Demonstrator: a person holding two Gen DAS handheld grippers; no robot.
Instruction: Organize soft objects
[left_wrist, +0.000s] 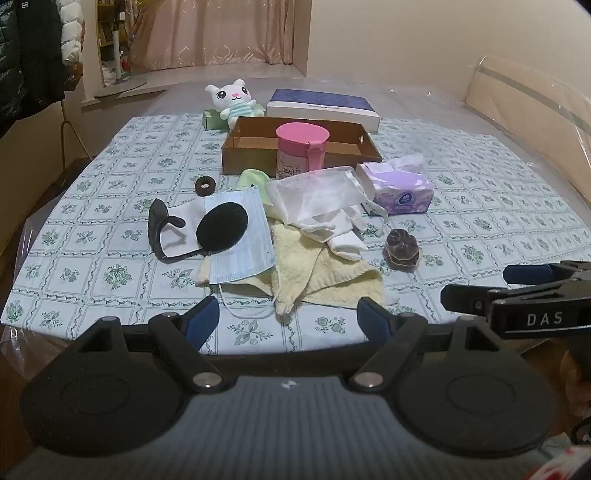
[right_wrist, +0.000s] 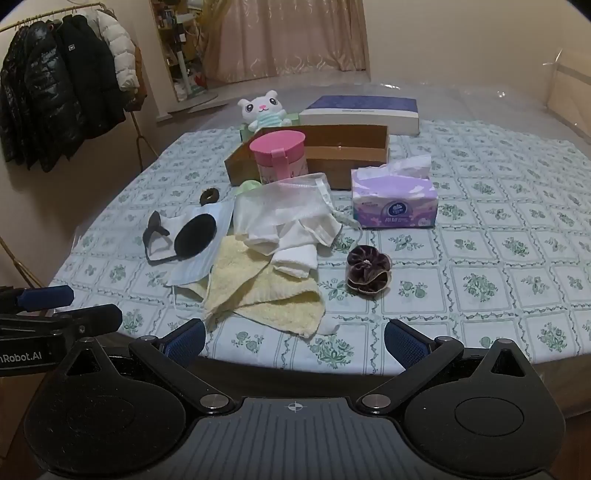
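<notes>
Yellow towel (left_wrist: 314, 273) lies crumpled near the desk's (left_wrist: 92, 206) front edge, under white cloths (right_wrist: 291, 236) and a blue face mask (left_wrist: 240, 236), beside a dark scrunchie (right_wrist: 367, 273). Left claw (left_wrist: 288, 317) and right claw (right_wrist: 295, 338) hover before it, both spread wide and empty.

I count two hair scrunchies (left_wrist: 402, 246) (left_wrist: 204, 185), two boxes — cardboard (left_wrist: 236, 149) and lidded (left_wrist: 322, 105) — one yellow towel (left_wrist: 325, 273), one plush toy (left_wrist: 233, 100), one tissue pack (left_wrist: 400, 188), one pink canister (left_wrist: 301, 149), one blue face mask (left_wrist: 255, 254).
</notes>
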